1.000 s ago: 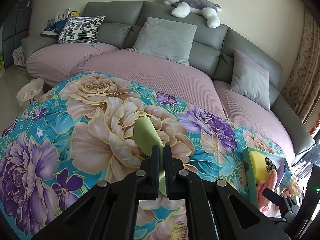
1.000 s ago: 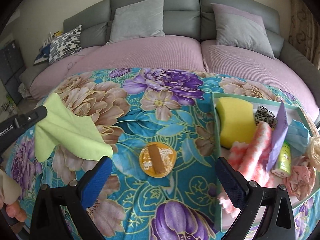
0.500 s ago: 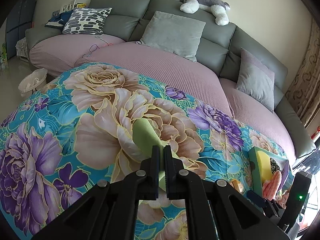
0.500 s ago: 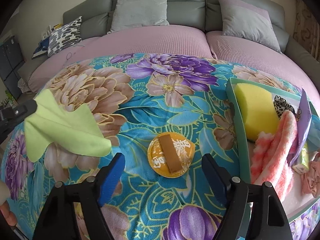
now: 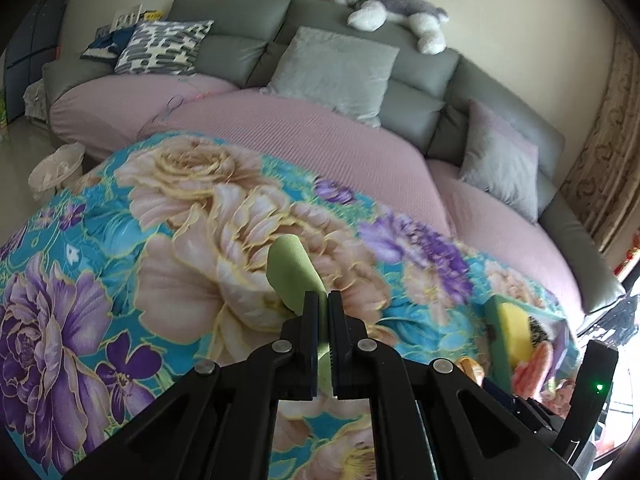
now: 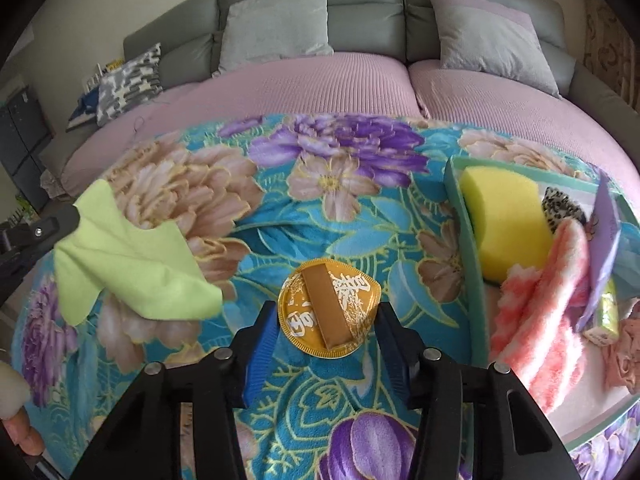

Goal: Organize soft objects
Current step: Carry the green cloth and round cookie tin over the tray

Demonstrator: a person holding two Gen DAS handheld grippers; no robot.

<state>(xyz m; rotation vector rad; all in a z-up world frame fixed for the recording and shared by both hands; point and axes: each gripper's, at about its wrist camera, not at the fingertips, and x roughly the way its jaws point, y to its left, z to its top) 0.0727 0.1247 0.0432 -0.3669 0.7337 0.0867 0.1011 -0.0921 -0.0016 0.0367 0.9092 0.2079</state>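
- Left wrist view: left tool clamped together on a green cloth; the cloth rises past the fingertips in a curled fold, above the floral blanket that covers the table; a grey sofa with mauve seat covers stands behind, a plush dog on its backrest; at the right edge, a green tray with a yellow sponge in it, blurred
- Right wrist view: right tool half apart, its jaws having just been closing; a round golden packet lies on the blanket between the blue pads, which stand just beside its edges; whether they press on it cannot be told
- Same view: the green cloth hangs spread at the left, pinched at its top corner by the left tool; the tray to the right holds the sponge, a pink fluffy cloth, a spotted item and a purple sheet standing tilted
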